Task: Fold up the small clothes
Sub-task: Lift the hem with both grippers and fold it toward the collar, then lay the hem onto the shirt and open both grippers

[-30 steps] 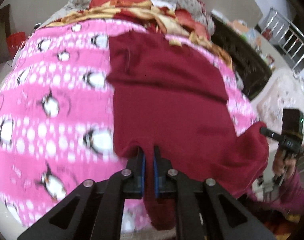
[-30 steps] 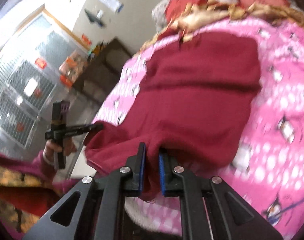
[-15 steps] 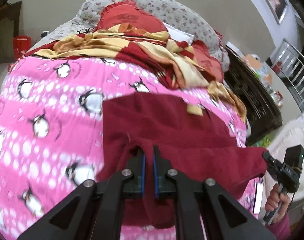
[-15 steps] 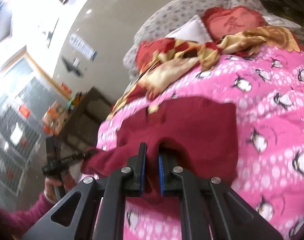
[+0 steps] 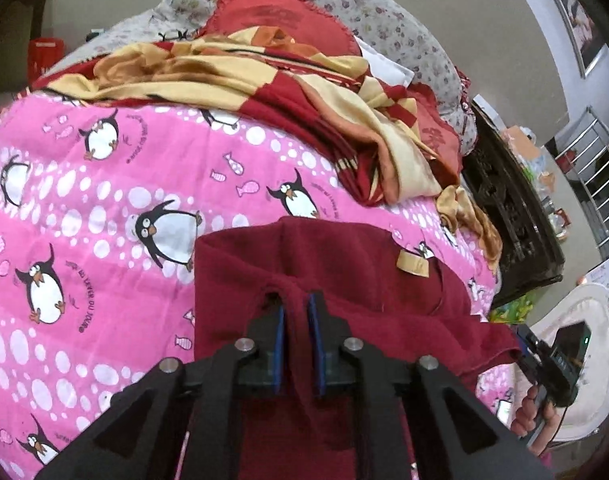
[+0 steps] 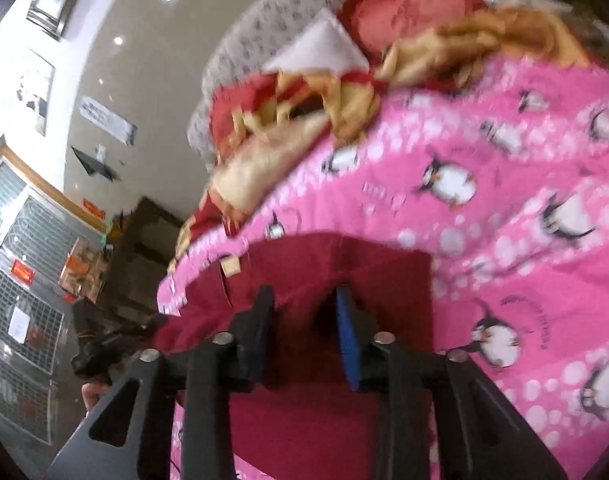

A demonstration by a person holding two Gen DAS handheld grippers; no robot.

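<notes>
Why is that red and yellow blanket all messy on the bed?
The red and yellow blanket lies crumpled in a heap at the far end of the pink penguin sheet, by the pillows, not spread flat. The dark red garment nearer the grippers looks doubled over; nothing looks spilled or torn.

My left gripper (image 5: 295, 312), its jaws just eased apart, has a ridge of the dark red garment (image 5: 344, 280) between its blue pads on the pink penguin bedspread (image 5: 104, 208), my right gripper (image 5: 544, 364) at the cloth's far corner.
</notes>
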